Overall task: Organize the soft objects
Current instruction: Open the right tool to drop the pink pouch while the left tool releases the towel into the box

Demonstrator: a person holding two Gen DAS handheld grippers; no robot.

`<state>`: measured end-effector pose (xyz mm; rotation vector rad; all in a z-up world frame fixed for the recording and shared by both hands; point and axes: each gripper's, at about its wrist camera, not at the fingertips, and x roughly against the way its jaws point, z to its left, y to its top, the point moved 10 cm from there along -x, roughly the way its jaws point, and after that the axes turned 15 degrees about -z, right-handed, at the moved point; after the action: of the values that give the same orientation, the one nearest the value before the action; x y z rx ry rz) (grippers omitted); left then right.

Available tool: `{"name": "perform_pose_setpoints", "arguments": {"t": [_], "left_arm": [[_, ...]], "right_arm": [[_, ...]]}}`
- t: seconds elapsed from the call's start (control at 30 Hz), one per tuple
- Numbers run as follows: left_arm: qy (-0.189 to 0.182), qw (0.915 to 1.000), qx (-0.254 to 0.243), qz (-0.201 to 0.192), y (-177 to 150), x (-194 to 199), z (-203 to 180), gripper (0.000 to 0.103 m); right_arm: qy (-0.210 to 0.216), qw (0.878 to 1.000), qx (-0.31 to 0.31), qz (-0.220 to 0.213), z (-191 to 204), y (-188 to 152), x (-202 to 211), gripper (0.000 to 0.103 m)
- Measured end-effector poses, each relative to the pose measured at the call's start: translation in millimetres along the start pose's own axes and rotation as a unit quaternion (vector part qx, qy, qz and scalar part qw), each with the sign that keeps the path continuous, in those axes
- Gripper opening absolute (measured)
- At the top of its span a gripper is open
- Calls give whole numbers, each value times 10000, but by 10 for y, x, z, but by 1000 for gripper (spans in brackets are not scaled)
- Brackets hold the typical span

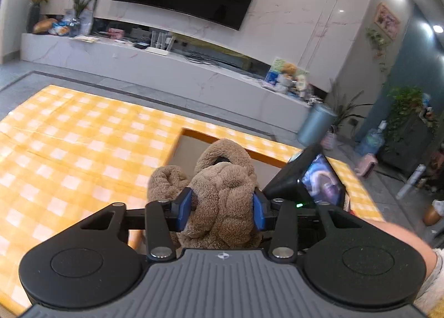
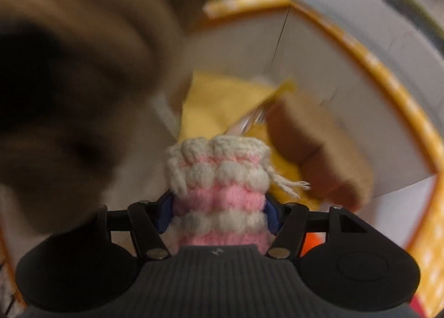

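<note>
**Both hands loaded over the box**

While my left fingers (image 1: pixel 222 205) pinch the brown fleecy bundle (image 1: pixel 222 193) from both sides, blue pads pressed into the pile, it hangs right in front of the orange-rimmed box (image 1: pixel 244 148) that sits on the yellow checked surface (image 1: pixel 69 151). A fuzzy loop of the same brown stuff curls up above the pads. Just to the right I can see the other gripper's black body and its lit screen (image 1: pixel 322 179), close beside the bundle.

Over on the right wrist view, my right fingers (image 2: pixel 217 214) are clamped on the pink and white knitted piece (image 2: pixel 219 184), which stands up between the pads with a frayed yarn end sticking out. I'm pointing steeply down into the box (image 2: pixel 319 48): pale inner walls, orange checked rim. Inside it lie a yellow soft item (image 2: pixel 219 104) and a brown one (image 2: pixel 327 148), both blurred. A big brown fleecy mass (image 2: pixel 83 54) fills the upper left, very near the lens; touching or not, I cannot tell.
</note>
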<state>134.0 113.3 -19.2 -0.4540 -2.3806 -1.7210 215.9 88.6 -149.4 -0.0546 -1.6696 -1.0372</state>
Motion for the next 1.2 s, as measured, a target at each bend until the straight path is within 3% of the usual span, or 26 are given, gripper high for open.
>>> {"name": "perform_pose_setpoints", "arguments": {"t": [0.1, 0.2, 0.27, 0.33, 0.37, 0.4, 0.47, 0.57, 0.7, 0.9, 1.03, 1.2], "left_arm": [[-111, 9999, 95, 24, -7, 9, 4, 50], [-165, 9998, 105, 23, 0, 10, -2, 50], [-223, 9997, 103, 31, 4, 2, -17, 50], [-280, 9996, 99, 37, 5, 3, -39, 50], [-292, 9995, 79, 42, 3, 1, -45, 50], [-293, 9996, 41, 32, 5, -2, -46, 50], [-357, 9994, -36, -7, 14, 9, -66, 50], [-485, 9987, -133, -93, 56, 54, -84, 50], [-769, 9961, -351, -266, 94, 95, -174, 50], [-1039, 9932, -393, -338, 51, -57, -179, 52], [-856, 9951, -496, -66, -61, -168, -80, 52], [-1069, 9878, -1093, 284, -290, -218, -197, 52]], "right_arm": [[-196, 9996, -196, -69, -123, 90, -65, 63], [-735, 9969, -194, -175, -340, 142, -57, 63], [-867, 9955, -326, -196, -439, 162, -59, 64], [-823, 9957, -414, -110, -458, 163, -88, 69], [-849, 9956, -386, -99, -450, 168, -91, 75], [-945, 9948, -370, -122, -491, 197, -88, 87], [-1065, 9925, -510, -317, -503, 205, 3, 97], [-1084, 9895, -798, -533, -550, 177, 209, 100], [-938, 9860, -1084, -853, -689, 129, 511, 101], [-1163, 9721, -1372, -1503, -868, 50, 931, 100], [-1351, 9645, -1298, -1861, -849, 108, 1053, 101], [-943, 9557, -1555, -2314, -848, 243, 1196, 101]]}}
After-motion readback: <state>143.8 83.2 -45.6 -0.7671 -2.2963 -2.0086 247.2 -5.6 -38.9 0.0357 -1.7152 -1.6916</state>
